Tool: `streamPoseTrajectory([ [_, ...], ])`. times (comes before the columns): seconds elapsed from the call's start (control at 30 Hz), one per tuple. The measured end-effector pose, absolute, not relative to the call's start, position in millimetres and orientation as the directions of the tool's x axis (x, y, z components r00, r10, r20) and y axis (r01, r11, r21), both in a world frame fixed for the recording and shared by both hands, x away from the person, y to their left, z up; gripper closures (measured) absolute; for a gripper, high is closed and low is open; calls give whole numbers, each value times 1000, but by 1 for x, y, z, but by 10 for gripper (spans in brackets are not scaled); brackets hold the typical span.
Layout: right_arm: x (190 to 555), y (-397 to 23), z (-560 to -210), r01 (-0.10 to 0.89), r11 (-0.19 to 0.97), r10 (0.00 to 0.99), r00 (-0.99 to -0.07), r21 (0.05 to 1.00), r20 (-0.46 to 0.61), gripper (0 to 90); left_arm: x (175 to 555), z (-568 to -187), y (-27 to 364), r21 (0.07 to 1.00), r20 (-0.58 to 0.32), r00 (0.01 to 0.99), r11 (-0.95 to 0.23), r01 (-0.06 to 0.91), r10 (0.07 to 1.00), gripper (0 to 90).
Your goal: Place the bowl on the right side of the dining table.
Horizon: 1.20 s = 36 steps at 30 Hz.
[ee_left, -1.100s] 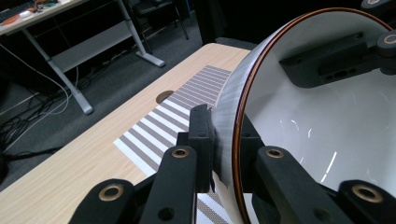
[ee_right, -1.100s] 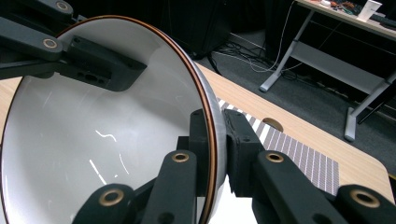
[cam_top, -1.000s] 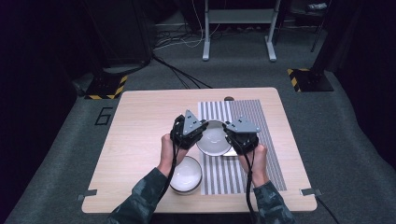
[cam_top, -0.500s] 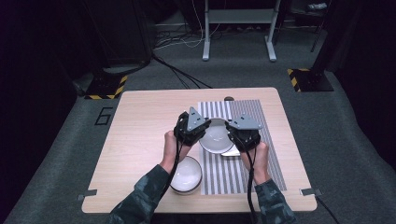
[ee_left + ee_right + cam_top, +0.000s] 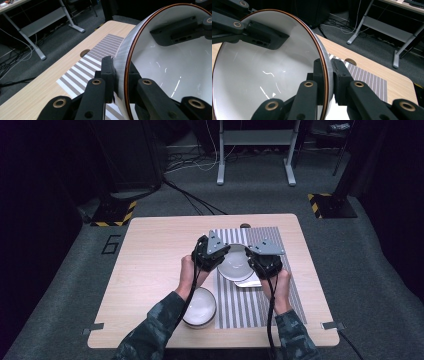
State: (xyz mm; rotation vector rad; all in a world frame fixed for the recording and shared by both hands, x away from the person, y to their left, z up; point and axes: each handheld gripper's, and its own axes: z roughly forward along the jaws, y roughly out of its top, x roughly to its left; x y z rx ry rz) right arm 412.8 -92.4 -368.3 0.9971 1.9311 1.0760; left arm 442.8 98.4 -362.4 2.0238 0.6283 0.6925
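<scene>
The high view looks forward and down from above the person's side onto the whole light wooden table (image 5: 150,270), far enough off to take in the dark carpet around it. The left gripper view rides close behind its own black jaws at the left rim of the white, brown-rimmed bowl (image 5: 175,75), facing across the grey-and-white striped mat (image 5: 95,60) toward the table's far edge. The right gripper view sits equally close at the bowl's (image 5: 262,75) opposite rim, and both share the bowl, the mat (image 5: 367,77) and the round hole (image 5: 350,61) in the tabletop beyond the bowl.
</scene>
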Motion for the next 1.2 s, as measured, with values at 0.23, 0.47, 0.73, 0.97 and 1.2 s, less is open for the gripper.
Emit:
streamPoseTrajectory([
  [0.23,420,-99,-372,303,346,873,-450,888,-187,823,452,-364,91,850,223,725,-495,182,651,821],
  [0.47,428,-106,-378,326,326,881,-445,887,-160,823,462,-366,82,829,240,732,-528,187,637,821],
  [0.73,436,-114,-386,350,314,887,-441,883,-140,822,469,-371,73,815,237,737,-542,204,633,821],
  [0.97,443,-120,-394,374,301,893,-432,877,-122,822,480,-377,64,798,224,746,-557,229,627,819],
  [1.2,449,-125,-403,403,290,902,-419,868,-107,823,490,-385,57,778,211,760,-577,250,614,817],
])
